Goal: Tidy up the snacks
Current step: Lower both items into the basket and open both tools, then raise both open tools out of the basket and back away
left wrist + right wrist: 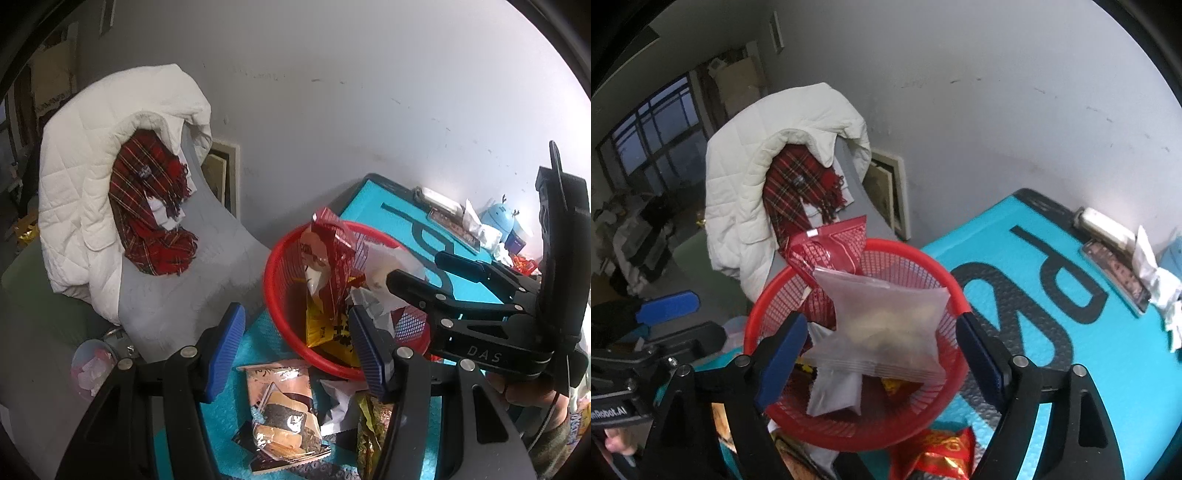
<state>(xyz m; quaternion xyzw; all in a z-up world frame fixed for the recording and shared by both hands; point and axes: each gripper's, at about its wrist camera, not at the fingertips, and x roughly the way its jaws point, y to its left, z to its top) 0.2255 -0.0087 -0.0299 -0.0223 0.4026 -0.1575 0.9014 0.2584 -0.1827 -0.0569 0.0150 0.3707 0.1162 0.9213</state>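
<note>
A red mesh basket stands at the teal table's corner with several snack packets in it, among them a red packet and a yellow one. My right gripper hangs over the basket, open. A frosted packet lies between its blue pads without touching either. My left gripper is open at the basket's near rim with nothing gripped. Under it, a cracker-sandwich packet and a gold packet lie on the table.
A grey chair draped with a white quilted jacket and a plaid scarf stands close beyond the table corner. Along the wall on the teal mat sit a blue gadget and crumpled tissue. A red-gold packet lies near the basket.
</note>
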